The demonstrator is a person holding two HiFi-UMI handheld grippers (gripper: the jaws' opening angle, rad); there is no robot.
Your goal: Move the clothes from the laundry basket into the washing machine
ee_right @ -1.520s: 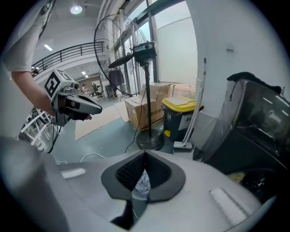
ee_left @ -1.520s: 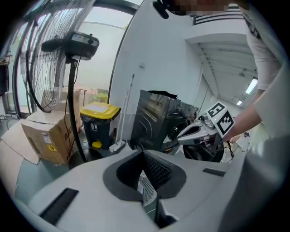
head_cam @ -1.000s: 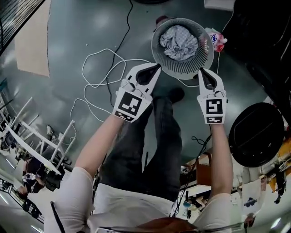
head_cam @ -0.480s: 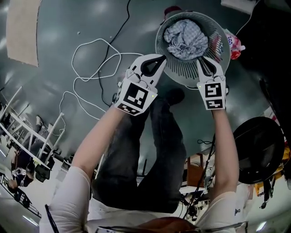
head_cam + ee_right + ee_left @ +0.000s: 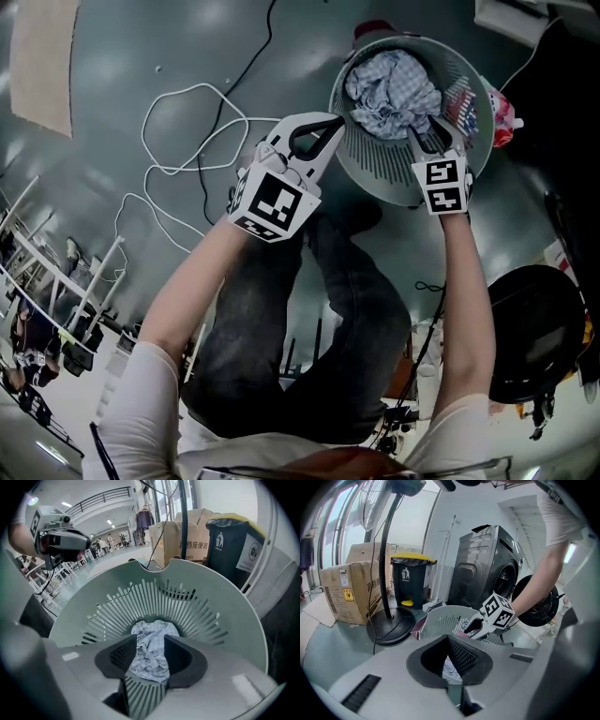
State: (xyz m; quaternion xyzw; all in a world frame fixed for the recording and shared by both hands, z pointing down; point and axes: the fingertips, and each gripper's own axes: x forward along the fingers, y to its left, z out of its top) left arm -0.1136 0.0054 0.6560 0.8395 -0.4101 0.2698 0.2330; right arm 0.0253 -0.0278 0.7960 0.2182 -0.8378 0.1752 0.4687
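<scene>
Overhead, from left to right: one white cable (image 5: 178, 131) loops loosely over the smooth grey floor (image 5: 112, 187), crossed by one thin black cable (image 5: 234, 98). The left gripper (image 5: 330, 122) hangs just outside the rim of the laundry basket (image 5: 375, 164), its jaws closed together and empty. The basket is one round, pale plastic tub with slotted walls. At its bottom lies the clothes bundle (image 5: 389, 80), soft, crumpled and pale-checked, with a striped piece (image 5: 459, 98) against the right wall. The right gripper (image 5: 427, 131) reaches inside the basket; its jaws have just been opening and stand apart, with the bundle seen in the gap between the ribbed black pads but not pinched. Beyond stands one dark, boxy washing machine (image 5: 487, 564) with its round door (image 5: 530, 328) swung open. One yellow-lidded bin (image 5: 410, 576), a stack of cardboard boxes (image 5: 347, 590) and one disc-footed stand (image 5: 389, 627) flank it.
</scene>
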